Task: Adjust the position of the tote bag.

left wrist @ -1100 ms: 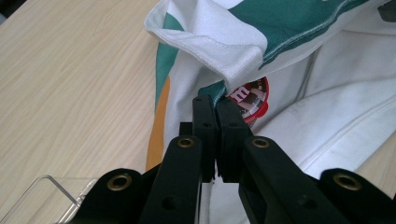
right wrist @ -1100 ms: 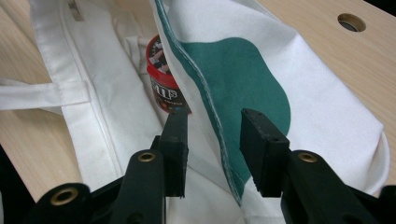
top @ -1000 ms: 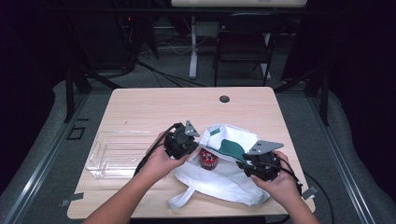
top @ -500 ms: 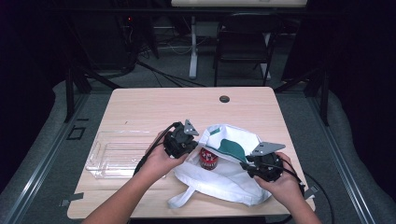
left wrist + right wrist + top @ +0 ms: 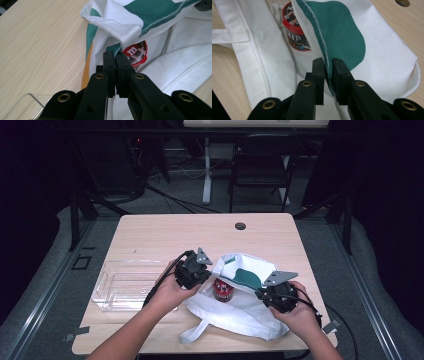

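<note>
A white tote bag (image 5: 235, 312) with green patches lies on the table, its mouth held open. A red-lidded candy jar (image 5: 223, 290) stands inside the bag. My left gripper (image 5: 211, 276) is shut on the near-left rim of the bag (image 5: 190, 70), with the jar (image 5: 136, 53) just beyond its tips (image 5: 115, 53). My right gripper (image 5: 257, 292) has just been closing its jaws, and the stitched green edge of the bag (image 5: 387, 50) is pinched between them (image 5: 327, 61). The jar (image 5: 293, 30) sits to the left behind that edge.
A clear plastic tray (image 5: 125, 285) lies on the table left of the bag, its corner (image 5: 30, 100) beside my left gripper. A dark cable hole (image 5: 240, 226) sits near the far edge. A chair (image 5: 260, 165) stands beyond the table.
</note>
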